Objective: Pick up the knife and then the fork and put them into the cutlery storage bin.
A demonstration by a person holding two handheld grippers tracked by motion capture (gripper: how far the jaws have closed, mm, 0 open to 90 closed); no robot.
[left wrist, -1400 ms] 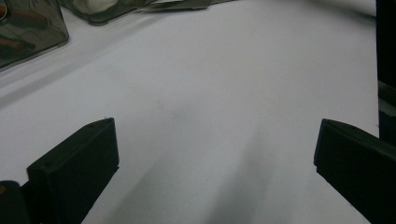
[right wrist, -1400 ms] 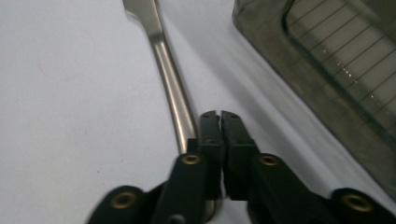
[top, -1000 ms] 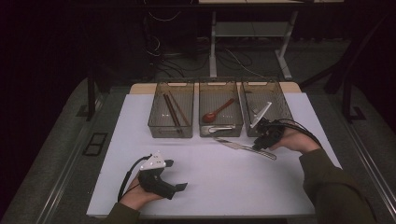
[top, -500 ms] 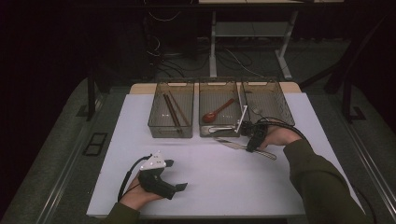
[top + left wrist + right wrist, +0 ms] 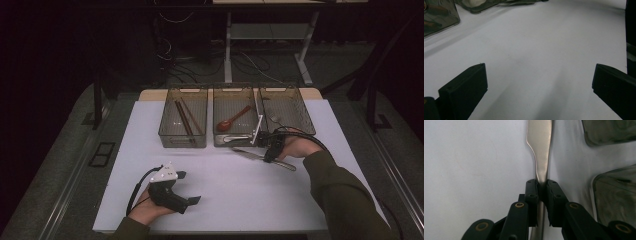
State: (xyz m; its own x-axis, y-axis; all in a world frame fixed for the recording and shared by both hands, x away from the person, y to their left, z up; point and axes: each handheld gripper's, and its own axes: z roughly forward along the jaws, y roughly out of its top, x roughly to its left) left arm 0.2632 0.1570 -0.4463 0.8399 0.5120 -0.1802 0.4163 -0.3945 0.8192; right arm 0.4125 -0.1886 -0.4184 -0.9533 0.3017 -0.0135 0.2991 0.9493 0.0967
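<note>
Table (image 5: 225, 200): a smooth matte white sheet is covering it, lying flat under everything.
Bins (image 5: 184, 131): three smoky, translucent plastic boxes are standing in a row at the far edge; the left one is holding dark chopsticks (image 5: 184, 118), the middle one a reddish spoon (image 5: 233, 119).
Left gripper (image 5: 187, 187): is resting near the front edge, black blocky jaws spread wide over bare sheet.
Right gripper (image 5: 542, 187): is pinching the knife between its pads.
Butter knife (image 5: 541, 150): polished metal, slim with a curved blade, is lying on the sheet just before the bins.
</note>
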